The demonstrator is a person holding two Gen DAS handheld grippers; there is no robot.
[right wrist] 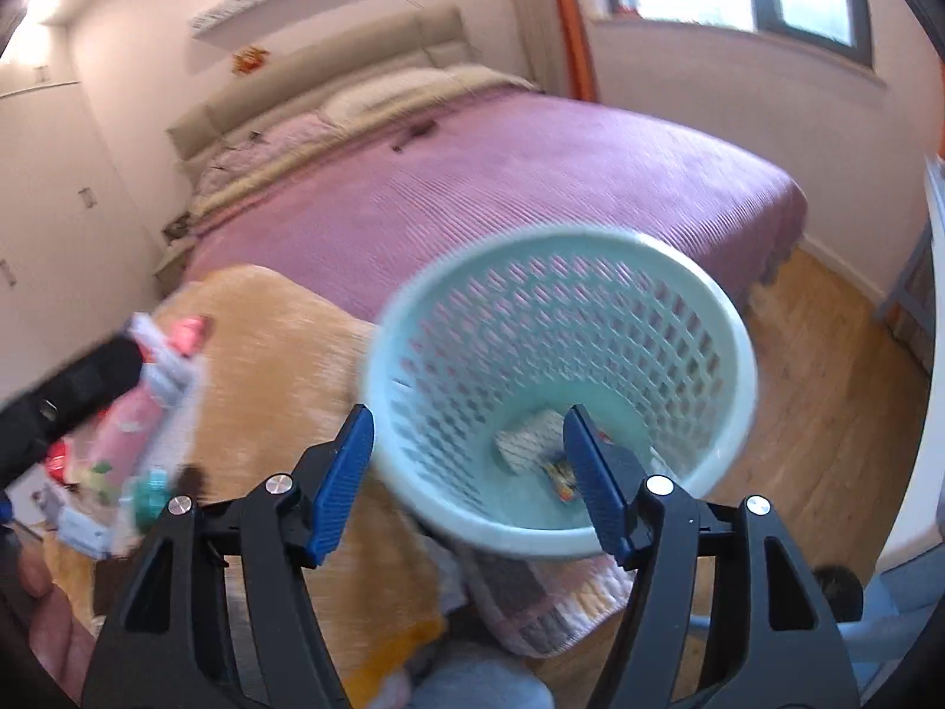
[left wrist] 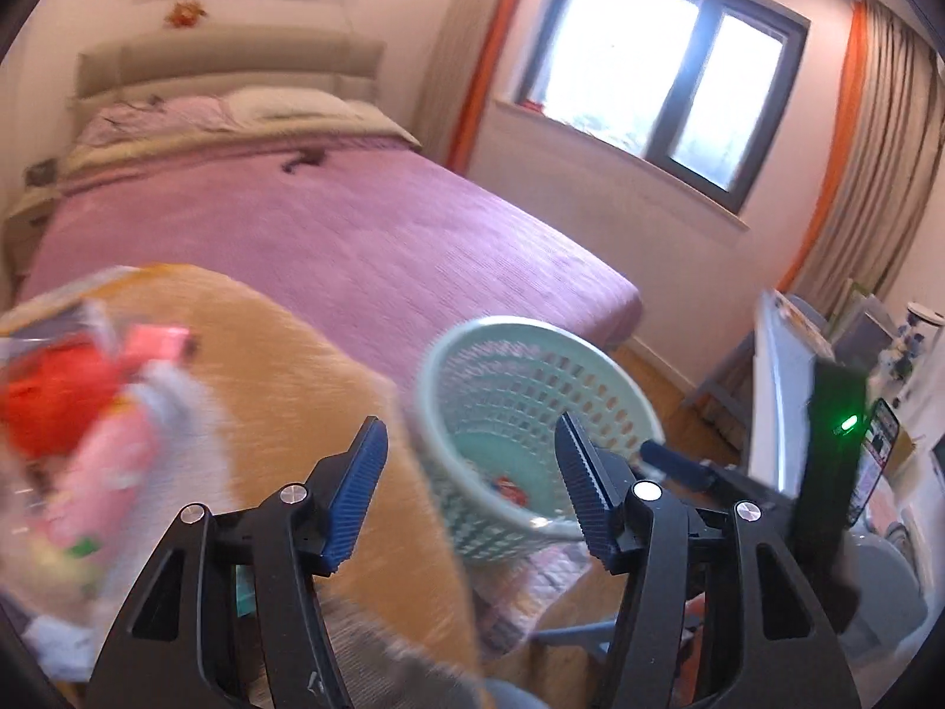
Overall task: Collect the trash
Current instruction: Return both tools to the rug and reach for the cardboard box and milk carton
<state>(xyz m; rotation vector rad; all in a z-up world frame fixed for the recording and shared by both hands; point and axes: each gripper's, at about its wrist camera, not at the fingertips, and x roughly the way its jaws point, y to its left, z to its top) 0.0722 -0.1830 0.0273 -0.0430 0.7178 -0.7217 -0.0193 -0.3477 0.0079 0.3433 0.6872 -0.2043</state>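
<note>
The left tool [left wrist: 469,487] stands wide open with nothing between its ribbed blue pads, and the right tool [right wrist: 466,475] is open and empty too. In the right wrist view the left tool shows as a dark blurred body at the far left edge, close by the trash. Both point toward a pale green basket [right wrist: 732,354], which sits on folded quilted cloth at the near end of the bed [right wrist: 531,177]. The basket's wall is a rigid plastic lattice of small holes under a smooth rolled rim, and a few scraps already lie on its floor: a pale patterned piece and a small colourful wrapper.

The remaining trash [left wrist: 112,407] is heaped to the left of the basket on a fuzzy orange blanket [right wrist: 277,354]. It reads as crinkly pink, red and white packets, thin and glossy, though motion blur hides their edges.

The step in hand looks like a reach for the next packet. Done well, the left tool would close on a raised fold or a sealed seam of a wrapper, not on a flat face, since slick film will likely slip from the pads. The blanket's soft pile may catch in the jaws, so a shallow pinch from above seems wise. The basket seems light and could tip on its soft footing, so a drop from over the rim is safer than a push.
</note>
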